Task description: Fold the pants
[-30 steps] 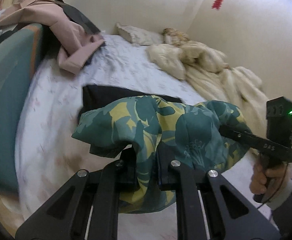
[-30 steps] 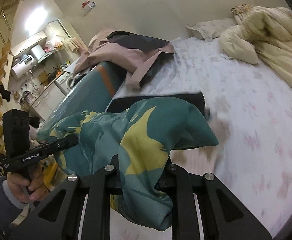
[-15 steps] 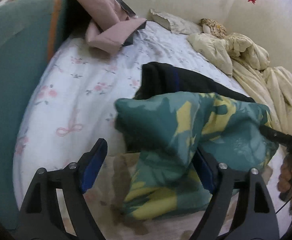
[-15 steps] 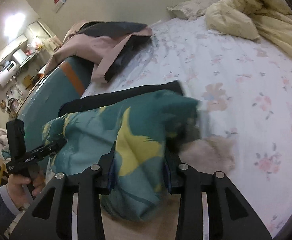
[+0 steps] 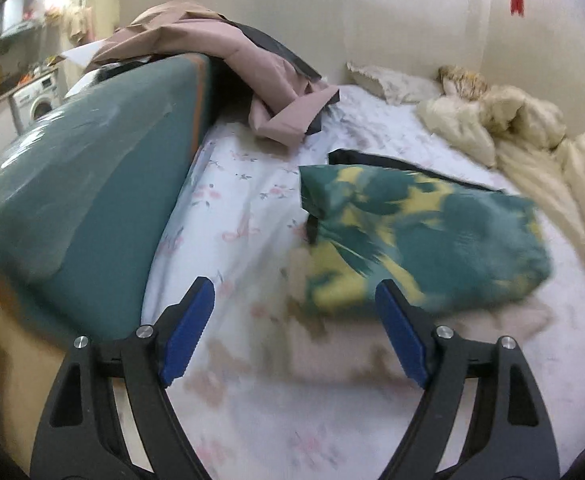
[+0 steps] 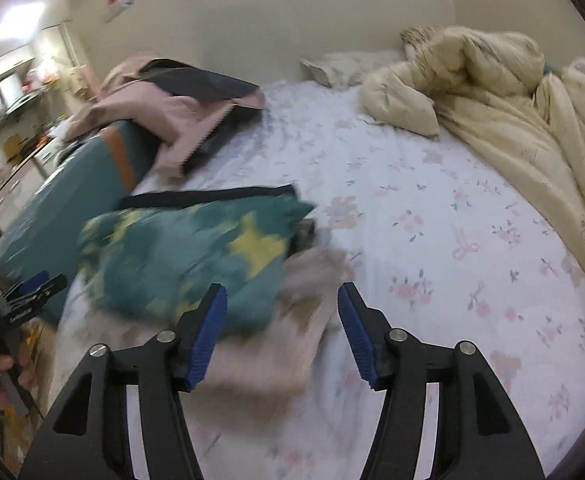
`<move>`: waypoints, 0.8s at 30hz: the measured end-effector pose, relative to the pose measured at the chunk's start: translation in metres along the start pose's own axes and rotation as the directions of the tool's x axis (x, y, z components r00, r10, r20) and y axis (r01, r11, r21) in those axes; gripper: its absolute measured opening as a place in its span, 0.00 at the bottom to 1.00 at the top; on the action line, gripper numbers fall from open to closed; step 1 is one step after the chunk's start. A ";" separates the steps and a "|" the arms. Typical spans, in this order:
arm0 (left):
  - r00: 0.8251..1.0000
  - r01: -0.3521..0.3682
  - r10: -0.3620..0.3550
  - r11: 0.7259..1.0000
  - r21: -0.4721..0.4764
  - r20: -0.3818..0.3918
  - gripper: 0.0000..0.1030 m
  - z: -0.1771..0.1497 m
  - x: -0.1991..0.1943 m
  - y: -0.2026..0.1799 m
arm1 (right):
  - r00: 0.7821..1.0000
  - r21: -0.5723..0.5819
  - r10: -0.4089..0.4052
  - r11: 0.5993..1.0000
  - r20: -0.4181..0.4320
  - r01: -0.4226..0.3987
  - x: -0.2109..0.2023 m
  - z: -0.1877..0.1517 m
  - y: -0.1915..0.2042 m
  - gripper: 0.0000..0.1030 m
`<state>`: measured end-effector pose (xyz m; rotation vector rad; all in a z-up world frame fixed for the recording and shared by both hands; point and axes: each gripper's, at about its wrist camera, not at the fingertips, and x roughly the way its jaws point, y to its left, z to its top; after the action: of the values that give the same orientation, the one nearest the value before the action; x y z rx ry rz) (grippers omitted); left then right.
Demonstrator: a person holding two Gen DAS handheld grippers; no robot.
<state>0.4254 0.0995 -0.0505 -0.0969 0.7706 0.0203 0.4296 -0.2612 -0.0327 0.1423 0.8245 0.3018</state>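
Observation:
The green and yellow floral pants (image 5: 424, 236) lie folded on the floral bed sheet (image 5: 244, 208), on top of a black garment (image 5: 372, 159). They also show in the right wrist view (image 6: 180, 260). My left gripper (image 5: 296, 332) is open and empty, drawn back from the pants' near left edge. My right gripper (image 6: 282, 328) is open and empty, just in front of the pants' near right edge. The left gripper also shows at the far left of the right wrist view (image 6: 24, 292).
A teal bed-end board (image 5: 92, 184) runs along the left with pink and black clothes (image 5: 252, 80) draped over it. A cream duvet (image 6: 512, 112) and a pillow (image 6: 344, 66) lie at the far side. A beige garment (image 6: 284, 344) lies under the pants' near edge.
Both grippers held the pants up a second ago. The left opened first, then the right. The pants now lie on the bed and both grippers have pulled back.

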 end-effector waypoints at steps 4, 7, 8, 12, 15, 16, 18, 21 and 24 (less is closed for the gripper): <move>0.998 0.001 -0.002 1.000 0.010 0.064 0.78 -0.028 -0.075 -0.020 | 0.999 0.005 0.024 1.000 0.042 -0.024 -0.052 -0.028 0.027 0.71; 0.995 0.025 -0.026 1.000 0.014 0.097 0.79 -0.047 -0.129 -0.032 | 0.997 -0.006 0.032 0.999 0.068 -0.032 -0.095 -0.054 0.050 0.73; 0.994 0.035 -0.036 0.999 0.013 0.107 0.81 -0.054 -0.145 -0.035 | 0.997 -0.012 0.030 0.999 0.078 -0.029 -0.110 -0.063 0.057 0.74; 0.990 0.060 -0.062 0.998 0.020 0.130 0.83 -0.087 -0.213 -0.048 | 0.992 -0.017 0.023 1.000 0.125 -0.021 -0.173 -0.108 0.080 0.78; 0.986 0.082 -0.090 0.995 0.066 0.137 0.91 -0.120 -0.252 -0.055 | 0.990 -0.018 0.002 1.000 0.138 0.000 -0.204 -0.143 0.090 0.82; 0.987 0.081 -0.090 0.994 0.071 0.135 0.95 -0.133 -0.265 -0.056 | 0.990 -0.017 -0.009 1.000 0.142 0.011 -0.214 -0.155 0.093 0.83; 0.992 0.059 -0.066 0.996 0.066 0.111 1.00 -0.152 -0.283 -0.057 | 0.989 -0.031 -0.026 0.999 0.146 0.031 -0.231 -0.181 0.101 0.85; 0.987 0.025 -0.042 0.994 0.108 0.156 1.00 -0.181 -0.313 -0.060 | 0.987 -0.045 -0.037 0.998 0.155 0.044 -0.251 -0.213 0.110 0.92; 0.986 -0.026 0.005 0.992 0.125 0.169 1.00 -0.209 -0.330 -0.062 | 0.988 -0.035 -0.039 0.998 0.151 0.044 -0.263 -0.246 0.114 1.00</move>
<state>0.0468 0.0240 0.0345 0.0312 0.6016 -0.0057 0.0554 -0.2351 0.0137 0.1108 0.6711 0.2641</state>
